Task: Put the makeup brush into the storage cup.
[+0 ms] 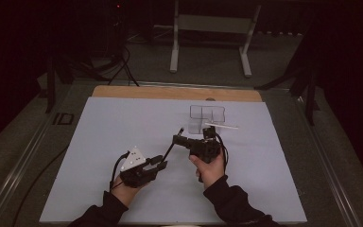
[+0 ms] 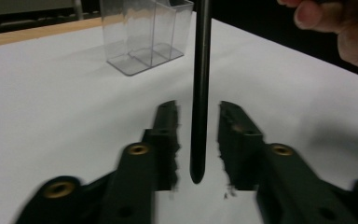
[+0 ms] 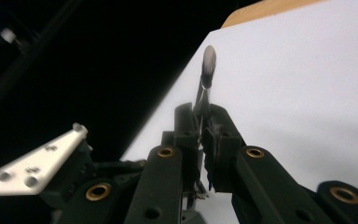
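My right gripper is clamped on the brush, bristles up, held above the table. My left gripper is released; the brush handle stands between its pads, not touched. Clear organizer sits well apart.

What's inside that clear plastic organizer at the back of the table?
The clear organizer looks empty: through its walls I see only dividers and the white table cover. A white stick lies beside it in the high view. The far compartments are too blurred to check.
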Demonstrator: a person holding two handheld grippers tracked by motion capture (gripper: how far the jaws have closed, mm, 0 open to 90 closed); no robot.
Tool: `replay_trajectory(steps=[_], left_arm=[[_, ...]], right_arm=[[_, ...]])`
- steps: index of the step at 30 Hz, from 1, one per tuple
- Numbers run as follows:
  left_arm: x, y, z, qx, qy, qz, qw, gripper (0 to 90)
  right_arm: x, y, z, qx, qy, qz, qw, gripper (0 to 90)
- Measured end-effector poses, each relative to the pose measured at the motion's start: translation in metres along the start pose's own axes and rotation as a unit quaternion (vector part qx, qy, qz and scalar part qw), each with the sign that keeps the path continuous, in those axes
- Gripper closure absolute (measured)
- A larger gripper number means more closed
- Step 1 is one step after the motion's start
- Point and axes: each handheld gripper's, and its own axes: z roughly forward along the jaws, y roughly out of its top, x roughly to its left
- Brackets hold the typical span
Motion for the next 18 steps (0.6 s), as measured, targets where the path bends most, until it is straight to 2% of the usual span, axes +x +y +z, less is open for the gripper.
replay_trajectory(steps=[4,6,10,11,12,13,14,15,16,17,18], left_arm=[[0.0,0.0,0.002,0.01,0.0,-0.01,0.9999,55.6],[0.001,0.0,0.001,0.006,0.003,-0.015,0.9999,53.8],[0.003,0.0,0.001,0.008,0.01,-0.028,0.9995,45.6],[0.003,0.0,0.001,0.008,0.01,-0.028,0.9995,42.5],[0.003,0.0,0.002,0.012,0.007,-0.033,0.9993,41.3],[0.003,0.0,0.002,0.014,0.007,-0.034,0.9993,40.2],[0.002,0.0,0.003,0.016,0.009,-0.033,0.9993,37.3],[0.002,0.0,0.003,0.016,0.009,-0.033,0.9993,35.6],[0.002,0.0,0.003,0.016,0.009,-0.033,0.9993,35.6],[0.0,0.0,0.004,0.018,0.012,-0.033,0.9992,35.6],[0.0,0.0,0.004,0.017,0.01,-0.031,0.9993,31.7]], right_arm=[[0.006,0.001,-0.001,0.003,-0.002,-0.042,0.9991,84.4],[0.008,0.002,-0.002,0.004,-0.007,-0.064,0.9979,84.4],[0.012,0.002,-0.004,0.012,-0.016,-0.127,0.9917,84.4],[0.012,0.002,-0.004,0.012,-0.016,-0.127,0.9917,84.4],[0.015,0.003,-0.006,0.015,-0.024,-0.171,0.9849,84.4],[0.016,0.003,-0.007,0.015,-0.029,-0.188,0.9816,84.3],[0.017,0.004,-0.009,0.014,-0.032,-0.2,0.9791,84.4],[0.017,0.004,-0.009,0.014,-0.032,-0.2,0.9791,84.4],[0.019,0.005,-0.011,0.016,-0.037,-0.216,0.9755,84.4],[0.019,0.005,-0.011,0.016,-0.037,-0.216,0.9755,84.4],[0.022,0.009,-0.017,0.019,-0.043,-0.245,0.9683,84.4]])
